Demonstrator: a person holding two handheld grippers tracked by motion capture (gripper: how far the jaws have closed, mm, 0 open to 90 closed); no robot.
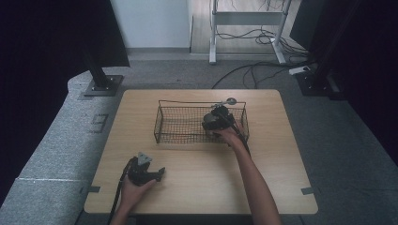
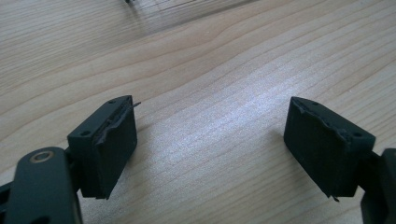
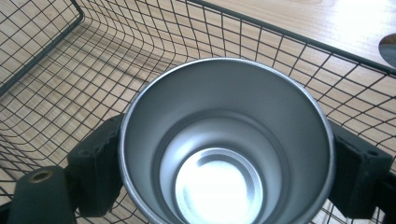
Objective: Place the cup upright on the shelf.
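Wooden table [image 1: 197,183]: right hand-held gripper [image 3: 224,154] clamping steel cup [image 3: 224,140] inside wire basket [image 1: 178,124]; left hand-held gripper [image 2: 210,144] agape.

My left gripper [image 1: 161,174] is a chunky black plastic body with a grey three-cornered plate on top and a black cable trailing back past my wrist. Its two black block-shaped jaws carry ragged rubbery pads [image 2: 116,140], small screw holes and a brass-coloured rivet at the hinge. My right gripper [image 1: 220,123] is built alike, black throughout. My forearms are bare, no sleeves.
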